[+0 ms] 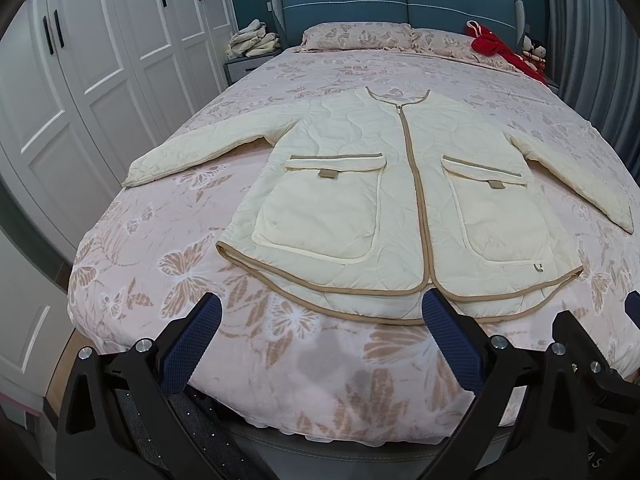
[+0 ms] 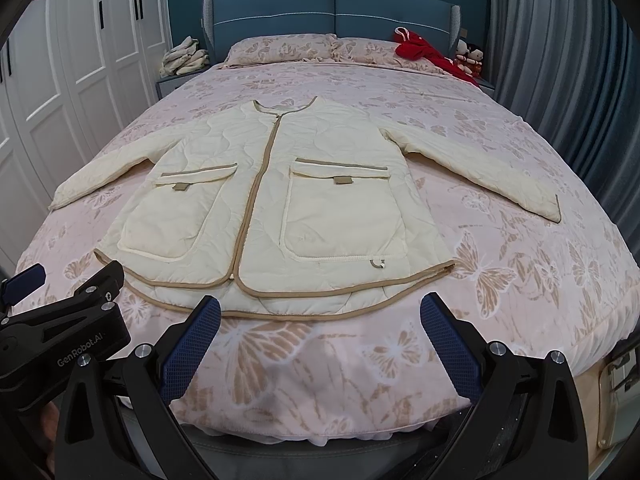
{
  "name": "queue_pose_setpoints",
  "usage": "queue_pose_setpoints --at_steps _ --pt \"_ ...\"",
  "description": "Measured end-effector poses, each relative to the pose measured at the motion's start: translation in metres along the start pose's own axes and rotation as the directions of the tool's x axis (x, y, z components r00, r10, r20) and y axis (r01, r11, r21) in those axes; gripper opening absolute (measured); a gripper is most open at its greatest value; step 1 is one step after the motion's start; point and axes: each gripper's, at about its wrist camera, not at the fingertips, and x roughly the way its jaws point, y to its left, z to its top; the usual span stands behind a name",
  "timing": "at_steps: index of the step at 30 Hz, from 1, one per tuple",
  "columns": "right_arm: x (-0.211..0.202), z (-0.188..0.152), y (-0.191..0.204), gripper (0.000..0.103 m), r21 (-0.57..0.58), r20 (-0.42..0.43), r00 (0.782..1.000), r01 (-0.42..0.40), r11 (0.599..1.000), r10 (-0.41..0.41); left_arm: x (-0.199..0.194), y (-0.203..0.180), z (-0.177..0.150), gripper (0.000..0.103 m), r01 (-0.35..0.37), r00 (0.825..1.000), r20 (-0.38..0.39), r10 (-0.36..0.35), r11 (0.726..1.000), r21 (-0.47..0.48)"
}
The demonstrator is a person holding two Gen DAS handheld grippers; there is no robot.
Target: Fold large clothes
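Observation:
A cream quilted jacket [image 1: 360, 184] with tan trim lies flat, front up and zipped, on the bed, both sleeves spread outward; it also shows in the right wrist view [image 2: 280, 200]. My left gripper [image 1: 320, 312] is open and empty, hovering just in front of the jacket's hem, left of the zip. My right gripper [image 2: 320, 312] is open and empty, just in front of the hem's right half. The left gripper's body [image 2: 64, 320] shows at the left of the right wrist view, and the right gripper's body [image 1: 580, 344] at the right of the left wrist view.
The bed [image 1: 168, 264] has a pink butterfly-print cover. Two pillows [image 1: 360, 36] and a red garment [image 1: 500, 50] lie by the blue headboard. Folded cloths [image 1: 254, 40] sit on a nightstand. White wardrobes [image 1: 80, 60] stand left, grey curtains [image 2: 560, 60] right.

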Motion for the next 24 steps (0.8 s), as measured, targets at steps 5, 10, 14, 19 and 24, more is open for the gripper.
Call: queue_pose_setpoints --at_steps 5,10,14,19,24 --pt "-0.0013 0.0012 0.0021 0.098 -0.005 -0.001 1.000 0.000 1.000 0.000 0.0013 -0.0005 -0.0011 0.098 -0.002 1.000 -0.002 0.002 1.000 -0.003" --pt "-0.0011 0.0012 0.0027 0.098 -0.005 -0.001 1.000 0.000 1.000 0.000 0.0010 -0.0006 -0.0003 0.098 -0.002 1.000 -0.004 0.002 1.000 -0.003" --pt "-0.0016 0.0021 0.0060 0.098 -0.011 -0.003 1.000 0.000 1.000 0.000 -0.0001 -0.0004 0.0002 0.098 -0.002 1.000 -0.004 0.002 1.000 -0.003" --pt "-0.0014 0.0016 0.0062 0.098 -0.010 -0.002 1.000 0.001 1.000 -0.001 0.0002 0.0000 -0.0002 0.098 0.000 1.000 -0.005 0.000 1.000 -0.004" --pt "-0.0013 0.0019 0.0071 0.098 -0.012 -0.003 1.000 0.001 1.000 -0.001 0.0001 0.0001 -0.0001 0.098 -0.001 1.000 -0.006 0.001 1.000 -0.004"
